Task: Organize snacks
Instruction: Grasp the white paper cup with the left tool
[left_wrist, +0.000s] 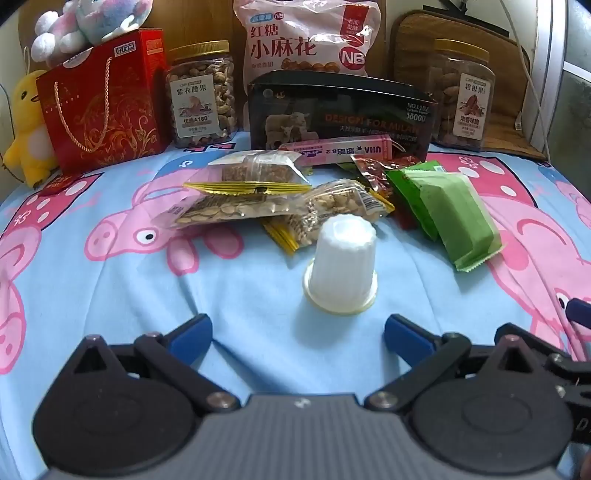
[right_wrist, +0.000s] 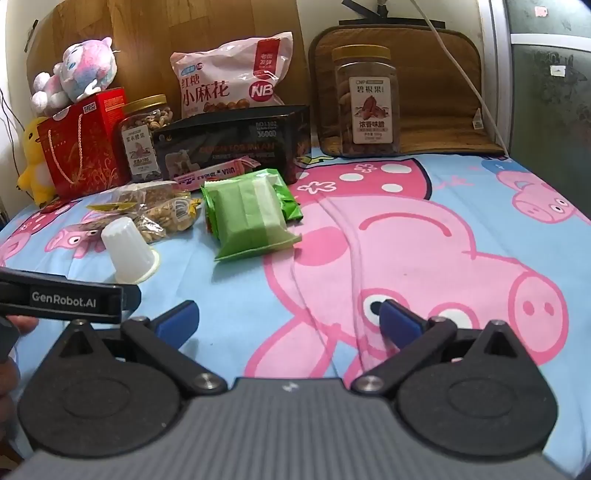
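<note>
A white cup (left_wrist: 341, 264) stands upside down on the pig-print bedsheet, a short way ahead of my open, empty left gripper (left_wrist: 297, 332); it also shows in the right wrist view (right_wrist: 127, 249). Behind it lies a pile of small snacks: clear seed and nut packets (left_wrist: 273, 203), green packets (left_wrist: 448, 212) (right_wrist: 251, 214), a red packet (left_wrist: 373, 168) and a pink candy stick (left_wrist: 340, 147). A black box (left_wrist: 341, 110) (right_wrist: 231, 142) stands behind the pile. My right gripper (right_wrist: 288, 319) is open and empty over bare sheet, right of the pile.
Along the back stand a red gift bag (left_wrist: 101, 99), a cashew jar (left_wrist: 201, 94), a pink snack bag (left_wrist: 306, 37) and a pecan jar (left_wrist: 463, 96) (right_wrist: 367, 101). Plush toys (left_wrist: 27, 122) sit far left. The left gripper body (right_wrist: 61, 297) shows at the right view's left edge.
</note>
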